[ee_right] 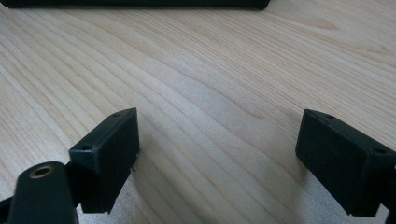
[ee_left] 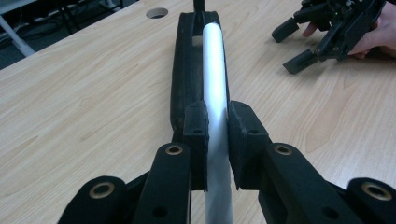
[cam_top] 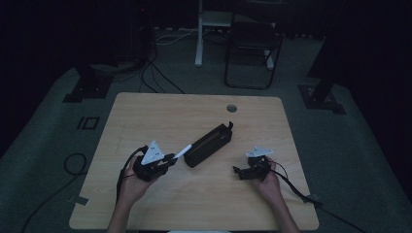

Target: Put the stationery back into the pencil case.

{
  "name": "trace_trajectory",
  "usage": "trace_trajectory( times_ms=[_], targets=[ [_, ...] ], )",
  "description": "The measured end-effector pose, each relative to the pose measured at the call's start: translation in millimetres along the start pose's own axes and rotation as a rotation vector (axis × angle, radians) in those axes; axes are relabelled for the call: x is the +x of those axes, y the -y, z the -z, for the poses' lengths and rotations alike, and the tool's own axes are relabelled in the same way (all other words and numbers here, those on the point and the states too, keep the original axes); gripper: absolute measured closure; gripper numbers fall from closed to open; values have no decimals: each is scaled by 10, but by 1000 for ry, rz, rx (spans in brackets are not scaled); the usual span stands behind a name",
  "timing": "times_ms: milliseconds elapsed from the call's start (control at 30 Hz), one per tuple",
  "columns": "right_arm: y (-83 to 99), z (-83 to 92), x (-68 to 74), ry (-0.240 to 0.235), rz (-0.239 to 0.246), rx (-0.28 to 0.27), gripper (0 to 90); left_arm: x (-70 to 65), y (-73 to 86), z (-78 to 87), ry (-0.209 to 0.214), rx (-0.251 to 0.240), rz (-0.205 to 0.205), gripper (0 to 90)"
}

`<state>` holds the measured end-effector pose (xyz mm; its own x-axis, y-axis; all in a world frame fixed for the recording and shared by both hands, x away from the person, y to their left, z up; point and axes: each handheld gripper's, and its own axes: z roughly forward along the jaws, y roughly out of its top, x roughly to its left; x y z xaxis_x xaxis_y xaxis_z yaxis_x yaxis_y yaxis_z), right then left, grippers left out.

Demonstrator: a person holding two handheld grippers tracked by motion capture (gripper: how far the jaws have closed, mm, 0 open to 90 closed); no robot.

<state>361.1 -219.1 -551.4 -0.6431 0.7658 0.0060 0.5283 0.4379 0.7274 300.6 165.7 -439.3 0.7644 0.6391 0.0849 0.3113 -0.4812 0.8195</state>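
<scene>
Pen-and-case arrangement, read view by view. High view: left gripper pinches a white pen near its rear end; the pen's tip points up and to the right at the near end of a black pencil case, which lies diagonally on the wooden table. Right gripper rests well apart, on the case's far side, so the left hand is plainly the nearer. Left gripper view: both pads are pressed against the pen, whose long axis runs in line with the case and over its open slot; the likely next move is a push straight along that axis. Right gripper view: jaws spread wide with nothing between them, over bare table, the case's edge lying across the top
</scene>
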Motion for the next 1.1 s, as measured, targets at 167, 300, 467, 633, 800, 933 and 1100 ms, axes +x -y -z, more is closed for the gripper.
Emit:
trace_trajectory(
  times_ms=[167, 300, 467, 633, 800, 933, 1100],
  targets=[
    [0, 0, 0, 0, 0, 0, 130, 16, -39, -10, -5, -6, -2, 789],
    [0, 0, 0, 0, 0, 0, 130, 24, -66, -16, -6, -7, -6, 789],
    [0, 0, 0, 0, 0, 0, 130, 37, -118, -36, -10, -6, -15, 789],
    [0, 0, 0, 0, 0, 0, 130, 47, -148, -55, -9, -7, -17, 789],
    [0, 0, 0, 0, 0, 0, 130, 51, -174, -91, -5, -9, -13, 790],
    [0, 0, 0, 0, -1, 0, 130, 55, -203, -113, -4, -11, -15, 790],
    [0, 0, 0, 0, 0, 0, 130, 69, -227, -134, -5, -15, -11, 790]
  ],
)
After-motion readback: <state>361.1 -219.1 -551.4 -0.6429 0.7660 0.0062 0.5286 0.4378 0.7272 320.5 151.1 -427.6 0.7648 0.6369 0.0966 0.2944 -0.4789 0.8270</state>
